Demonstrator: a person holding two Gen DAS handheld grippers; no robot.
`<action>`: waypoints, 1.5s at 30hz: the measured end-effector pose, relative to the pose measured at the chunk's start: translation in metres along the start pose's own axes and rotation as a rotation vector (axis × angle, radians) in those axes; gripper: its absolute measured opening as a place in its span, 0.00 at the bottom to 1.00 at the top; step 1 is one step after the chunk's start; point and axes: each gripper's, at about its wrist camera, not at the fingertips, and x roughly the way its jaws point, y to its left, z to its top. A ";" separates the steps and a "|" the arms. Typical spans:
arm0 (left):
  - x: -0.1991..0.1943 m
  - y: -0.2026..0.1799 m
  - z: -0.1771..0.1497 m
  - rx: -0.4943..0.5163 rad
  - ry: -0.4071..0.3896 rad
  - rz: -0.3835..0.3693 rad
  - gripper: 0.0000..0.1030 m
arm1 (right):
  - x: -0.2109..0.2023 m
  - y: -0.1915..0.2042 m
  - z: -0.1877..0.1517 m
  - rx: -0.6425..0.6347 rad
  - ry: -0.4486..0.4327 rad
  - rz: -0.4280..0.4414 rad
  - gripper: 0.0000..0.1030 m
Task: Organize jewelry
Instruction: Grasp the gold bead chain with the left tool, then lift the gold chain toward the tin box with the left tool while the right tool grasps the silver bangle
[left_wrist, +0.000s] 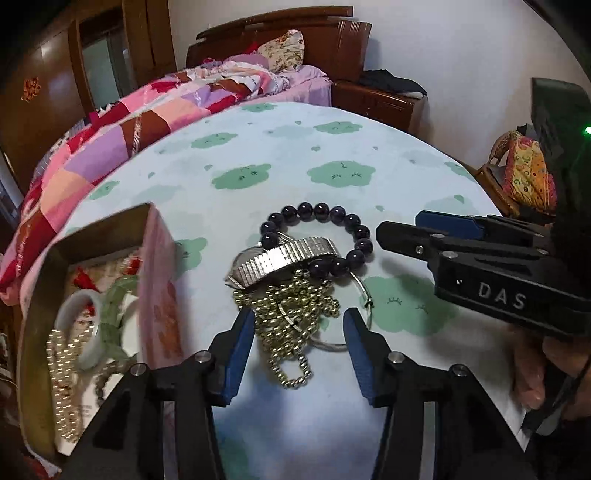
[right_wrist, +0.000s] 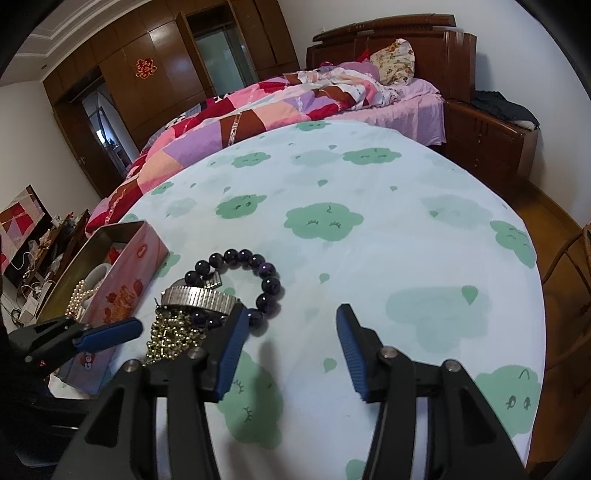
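Note:
A pile of jewelry lies on the round table: a dark bead bracelet (left_wrist: 325, 218), a silver watch band (left_wrist: 284, 260), a gold bead chain (left_wrist: 295, 314) and a thin silver bangle (left_wrist: 364, 291). My left gripper (left_wrist: 299, 328) is open, its fingers on either side of the gold chain, low over the table. My right gripper (right_wrist: 290, 325) is open and empty, just right of the pile; it also shows in the left wrist view (left_wrist: 402, 229). The pile shows in the right wrist view (right_wrist: 199, 299). A pink tin box (left_wrist: 155, 288) at the left holds a pearl strand (left_wrist: 62, 373) and pale bangles (left_wrist: 81, 321).
The table wears a pale cloth with green clouds (right_wrist: 369, 229). A bed with a patchwork quilt (right_wrist: 266, 107) stands behind it. A wooden nightstand (right_wrist: 491, 133) is at the back right, wardrobes (right_wrist: 147, 85) at the back left, and a chair (left_wrist: 517, 177) at the right.

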 end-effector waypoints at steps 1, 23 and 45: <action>0.003 0.000 0.001 -0.002 0.003 -0.003 0.49 | 0.000 0.000 0.000 -0.001 0.001 0.001 0.52; -0.082 0.011 0.006 -0.011 -0.217 -0.032 0.04 | -0.001 0.001 -0.002 -0.001 -0.004 0.009 0.53; -0.099 0.059 -0.009 -0.153 -0.277 -0.022 0.04 | 0.009 0.082 -0.029 -0.305 0.099 0.088 0.38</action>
